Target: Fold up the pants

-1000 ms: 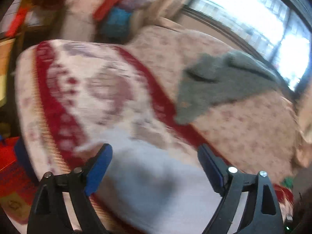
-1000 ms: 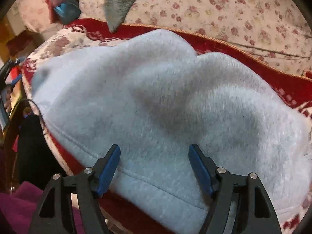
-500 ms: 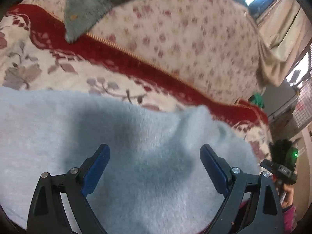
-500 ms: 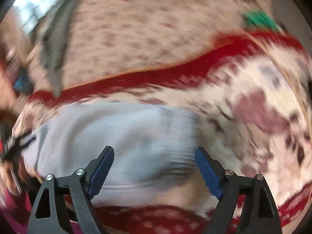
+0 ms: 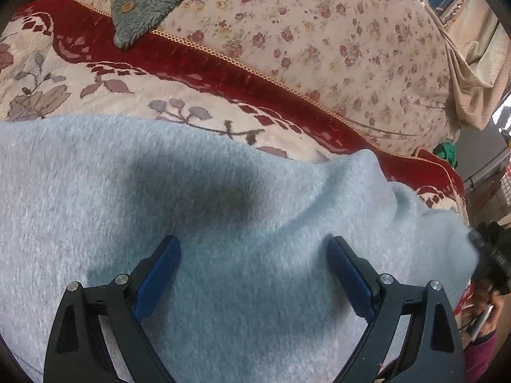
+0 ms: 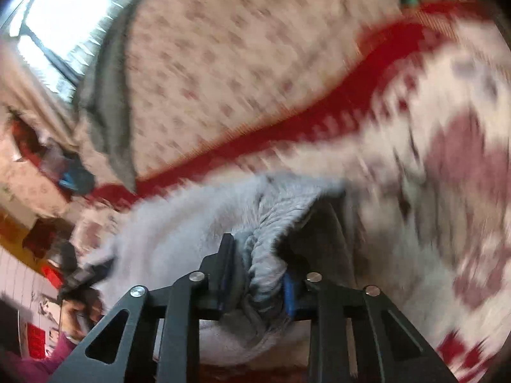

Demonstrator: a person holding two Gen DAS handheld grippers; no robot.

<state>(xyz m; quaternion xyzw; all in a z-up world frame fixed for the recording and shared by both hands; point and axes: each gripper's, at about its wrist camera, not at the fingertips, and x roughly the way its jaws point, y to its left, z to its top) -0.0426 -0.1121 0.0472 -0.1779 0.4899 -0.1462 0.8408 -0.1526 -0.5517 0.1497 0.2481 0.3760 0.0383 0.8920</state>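
Your right gripper (image 6: 255, 274) had just closed on the ribbed end of the grey pants (image 5: 223, 223), which ran lengthwise under your wide-open, empty left gripper (image 5: 254, 274).

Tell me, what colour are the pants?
The pants are light grey-blue and fuzzy, plainest in the left wrist view.

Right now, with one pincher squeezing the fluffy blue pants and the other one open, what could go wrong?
1. The right gripper, whose jaws have just closed, pinches only a bunched edge of the pants; it might slip out.
2. The left gripper is open above the cloth, so lifting now could drag the pants lopsided.
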